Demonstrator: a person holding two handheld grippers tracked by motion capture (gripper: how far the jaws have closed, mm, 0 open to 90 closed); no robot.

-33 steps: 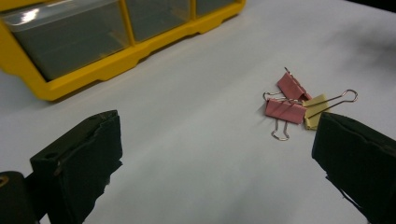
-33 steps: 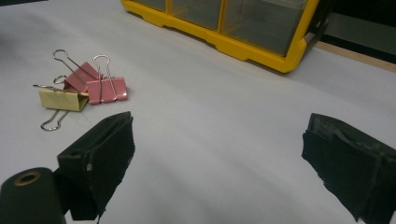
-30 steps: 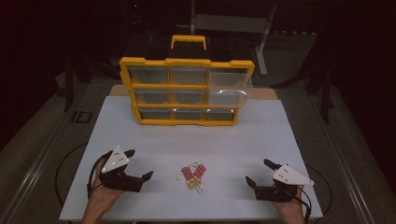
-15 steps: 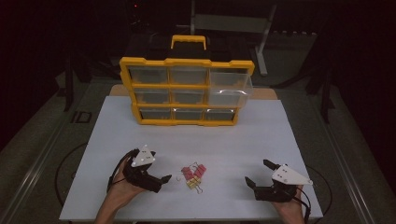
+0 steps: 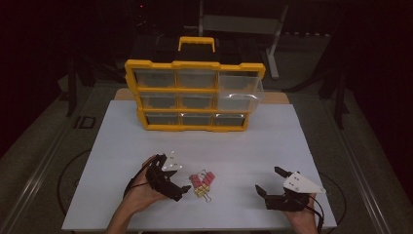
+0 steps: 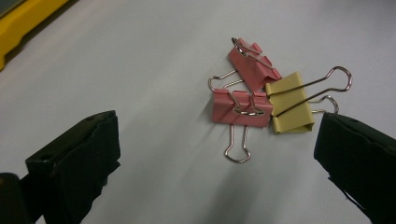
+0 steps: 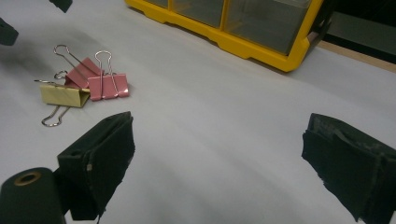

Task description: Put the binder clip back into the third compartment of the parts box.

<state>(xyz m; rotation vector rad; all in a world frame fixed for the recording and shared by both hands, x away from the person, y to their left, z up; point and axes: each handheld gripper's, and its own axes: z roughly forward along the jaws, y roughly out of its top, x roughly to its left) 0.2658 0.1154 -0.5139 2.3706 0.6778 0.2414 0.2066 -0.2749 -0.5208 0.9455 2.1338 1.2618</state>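
Item: two pink and one yellow metal binder clips [image 6: 261, 100], clustered touching on the white tabletop [image 5: 292, 141]. My left claw [image 6: 217, 154]: released, jaws flanking the cluster. My right claw [image 5: 272, 183]: released, well apart. Yellow drawer cabinet [image 5: 195, 95] behind.

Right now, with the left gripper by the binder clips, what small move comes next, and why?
Probably ease the left gripper forward and close on the nearest pink clip: its jaws stand open, the clip pile lies just ahead between them, untouched.
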